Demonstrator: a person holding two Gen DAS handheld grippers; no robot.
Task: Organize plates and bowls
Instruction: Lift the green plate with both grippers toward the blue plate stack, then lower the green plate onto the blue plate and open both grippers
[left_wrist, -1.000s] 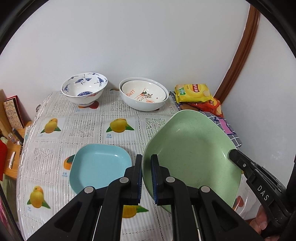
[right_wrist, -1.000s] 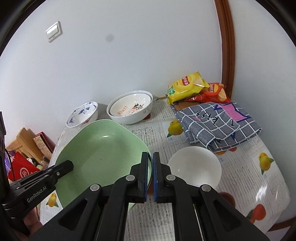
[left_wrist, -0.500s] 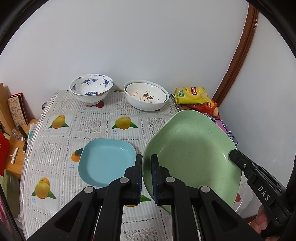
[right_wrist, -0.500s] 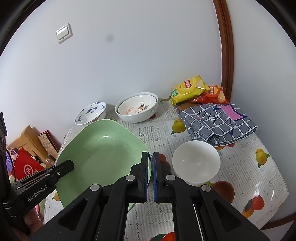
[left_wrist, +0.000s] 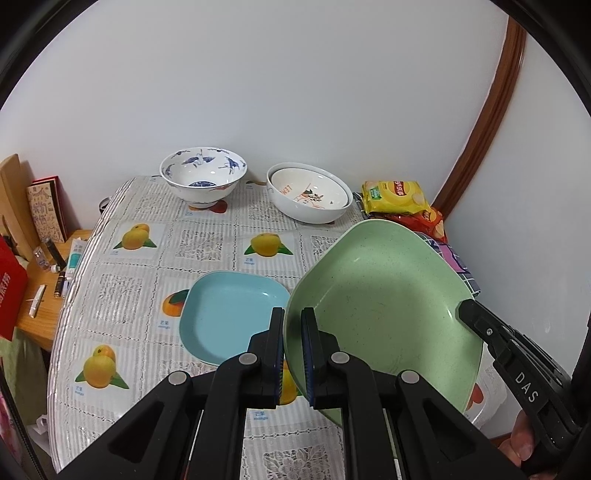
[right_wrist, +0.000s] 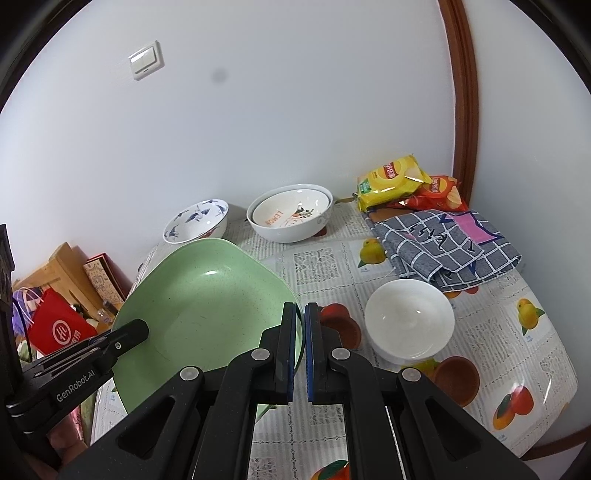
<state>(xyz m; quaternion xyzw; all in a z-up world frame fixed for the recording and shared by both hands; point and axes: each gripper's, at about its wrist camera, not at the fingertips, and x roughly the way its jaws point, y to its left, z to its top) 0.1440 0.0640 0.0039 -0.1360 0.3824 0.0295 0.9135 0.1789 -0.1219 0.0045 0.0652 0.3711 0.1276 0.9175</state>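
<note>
Green plate (left_wrist: 384, 310), pinched at opposite rims by left gripper (left_wrist: 292, 350) and right gripper (right_wrist: 300, 350), has risen higher above the table (left_wrist: 125, 295), so the lift is under way. Left view alone shows the blue plate (left_wrist: 229, 314); right view alone shows the white bowl (right_wrist: 409, 317).

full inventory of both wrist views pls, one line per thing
green plate: 1, green, held off the table by opposite rims
blue plate: 1, light blue, table centre
crane bowl: 1, white and blue, back left
nested bowls: 2, white, back centre
white bowl: 1, white, front right
chip bags: 2, yellow and red, back right corner
cloth: 1, grey check, right
table: 1, fruit-print cover
left gripper: 1, black, shut on plate rim
right gripper: 1, black, shut on opposite rim
</note>
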